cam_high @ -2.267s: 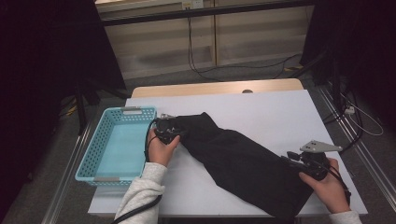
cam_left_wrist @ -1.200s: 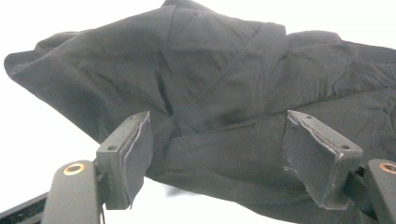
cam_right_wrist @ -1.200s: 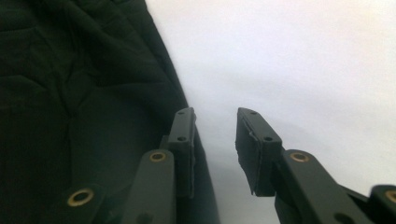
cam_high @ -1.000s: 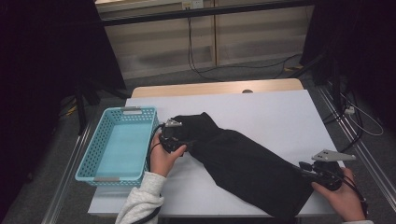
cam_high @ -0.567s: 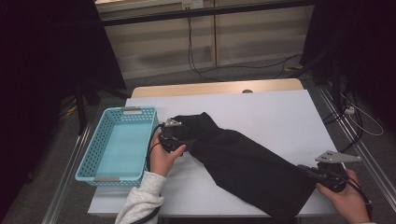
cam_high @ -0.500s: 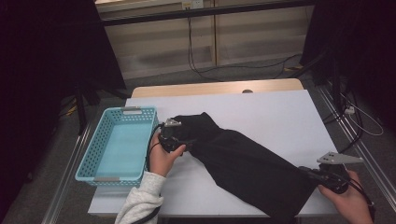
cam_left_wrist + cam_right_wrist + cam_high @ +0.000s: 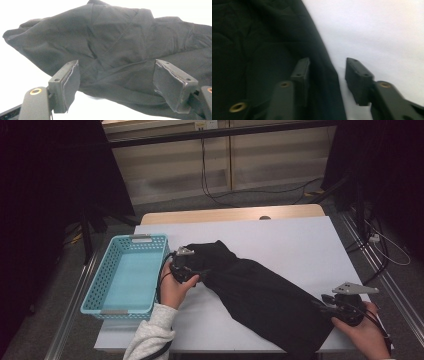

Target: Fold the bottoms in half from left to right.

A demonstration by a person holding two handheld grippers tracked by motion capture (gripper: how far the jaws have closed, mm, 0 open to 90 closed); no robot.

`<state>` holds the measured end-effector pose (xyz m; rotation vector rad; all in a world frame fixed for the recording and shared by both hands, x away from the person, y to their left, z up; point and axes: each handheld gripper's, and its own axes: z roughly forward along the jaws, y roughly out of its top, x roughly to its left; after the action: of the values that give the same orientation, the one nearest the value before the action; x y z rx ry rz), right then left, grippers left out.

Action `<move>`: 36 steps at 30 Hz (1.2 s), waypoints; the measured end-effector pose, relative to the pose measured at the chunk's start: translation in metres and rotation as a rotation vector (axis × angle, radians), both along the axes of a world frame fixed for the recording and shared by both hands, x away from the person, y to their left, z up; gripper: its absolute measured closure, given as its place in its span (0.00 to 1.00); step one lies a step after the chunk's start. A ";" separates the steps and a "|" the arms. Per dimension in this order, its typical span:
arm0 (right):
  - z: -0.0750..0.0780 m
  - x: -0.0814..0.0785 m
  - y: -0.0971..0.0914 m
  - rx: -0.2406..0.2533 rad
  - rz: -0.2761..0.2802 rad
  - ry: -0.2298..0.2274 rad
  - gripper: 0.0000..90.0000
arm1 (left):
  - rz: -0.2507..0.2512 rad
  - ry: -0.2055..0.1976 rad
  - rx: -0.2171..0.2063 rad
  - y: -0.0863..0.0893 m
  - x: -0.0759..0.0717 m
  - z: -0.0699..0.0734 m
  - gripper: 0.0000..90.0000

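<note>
Black woven cloth garment [image 7: 260,292], matte, creased, with a stitched seam, lies long and slantwise on the smooth white tabletop [image 7: 300,245].

Left gripper [image 7: 192,270]: jaws spread wide, released; the garment's bunched upper end sits between and just beyond the foam-faced pads [image 7: 71,82], folds rumpled there, neither pad pressing.

Right gripper [image 7: 325,301]: jaws parted, having just been opening; the garment's lower hem edge runs up between them, one jaw over cloth, the other over bare table, no pinch.

Turquoise perforated plastic basket [image 7: 95,292], rectangular with grey handle clips, stands behind the left gripper's jaws, just beside that hand; light-blue floor bare.
</note>
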<state>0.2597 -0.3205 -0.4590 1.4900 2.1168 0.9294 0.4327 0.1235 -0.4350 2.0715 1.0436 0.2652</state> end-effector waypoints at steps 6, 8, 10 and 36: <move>0.001 -0.001 0.007 0.026 0.036 0.011 0.97 | 0.006 -0.005 0.000 0.003 0.001 -0.001 0.25; 0.003 0.000 0.007 0.019 0.035 0.004 0.98 | 0.004 -0.014 -0.002 0.003 0.001 0.000 0.25; 0.005 0.000 0.002 0.034 0.019 -0.003 0.98 | 0.003 -0.015 -0.007 0.003 0.001 0.000 0.24; 0.006 0.073 0.049 -0.010 0.103 -0.087 0.69 | -0.019 -0.022 0.011 -0.002 0.000 -0.001 0.23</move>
<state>0.3330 -0.2714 -0.4533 1.3213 2.1486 0.9998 0.4330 0.1216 -0.4362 2.0825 1.0104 0.2840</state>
